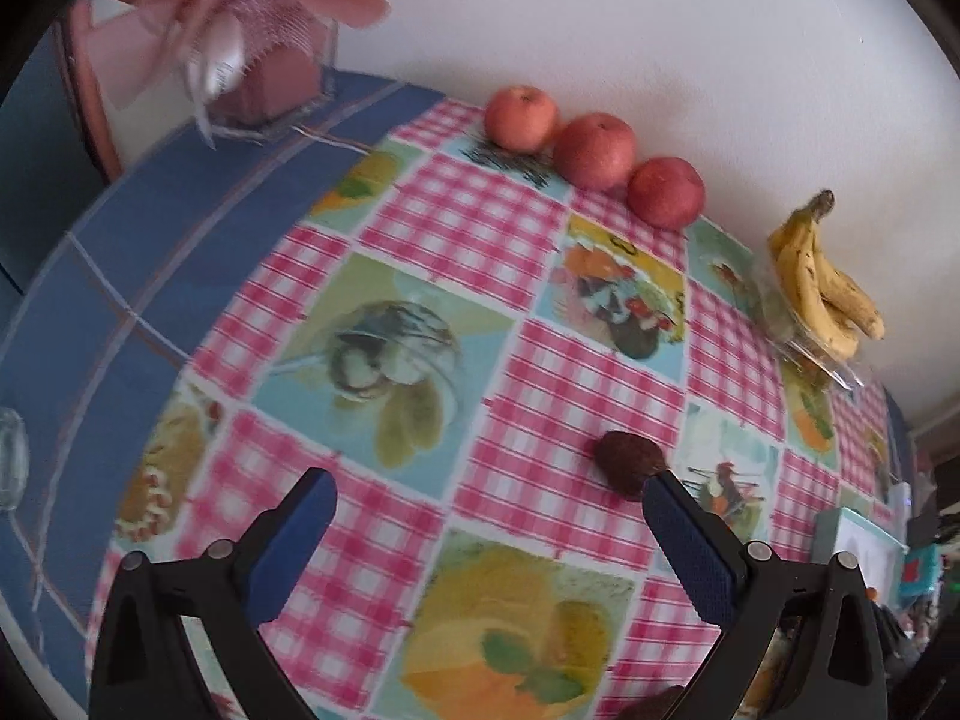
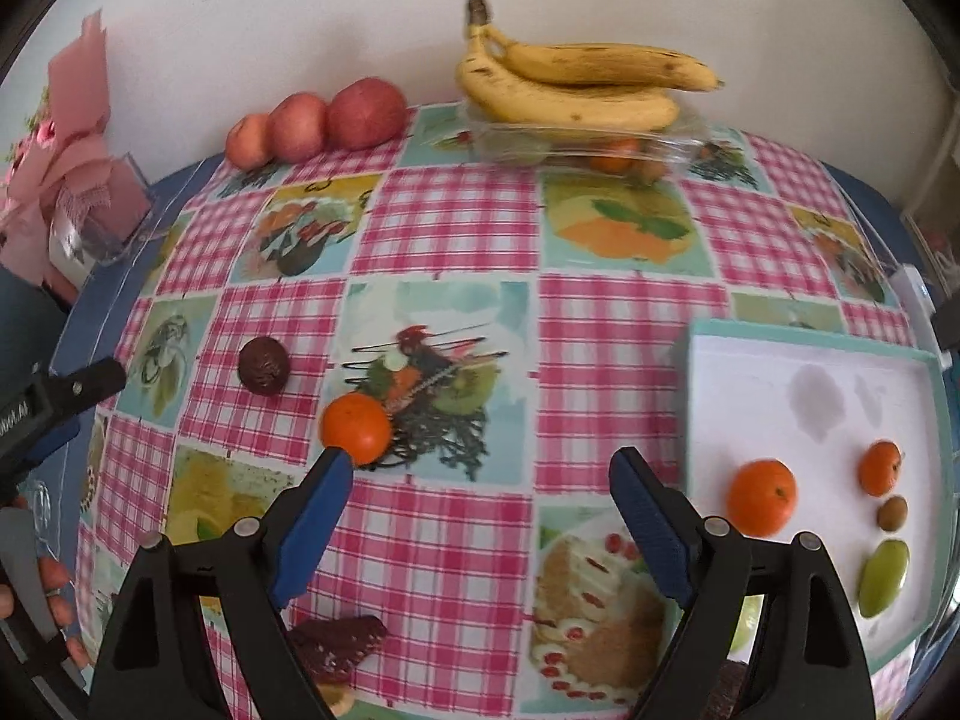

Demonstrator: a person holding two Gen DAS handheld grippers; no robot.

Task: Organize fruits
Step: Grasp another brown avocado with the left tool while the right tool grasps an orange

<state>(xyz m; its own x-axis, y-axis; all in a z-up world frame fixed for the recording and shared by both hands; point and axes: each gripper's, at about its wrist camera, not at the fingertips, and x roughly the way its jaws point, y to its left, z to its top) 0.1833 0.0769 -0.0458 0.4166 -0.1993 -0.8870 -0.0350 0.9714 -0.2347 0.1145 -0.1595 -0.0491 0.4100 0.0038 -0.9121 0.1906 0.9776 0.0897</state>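
Note:
My left gripper is open above the checked tablecloth, with a dark brown fruit just beyond its right fingertip. That same dark fruit lies at mid left in the right wrist view. My right gripper is open and empty; an orange tangerine sits at its left fingertip. A white tray at right holds two tangerines, a small brown fruit and a green fruit. Three red apples line the wall. Bananas rest on a clear plastic box.
A clear box with pink wrapping stands at the back left on the blue table edge. A dark red torn piece lies near the front. A person's hand holds the left gripper at the left edge.

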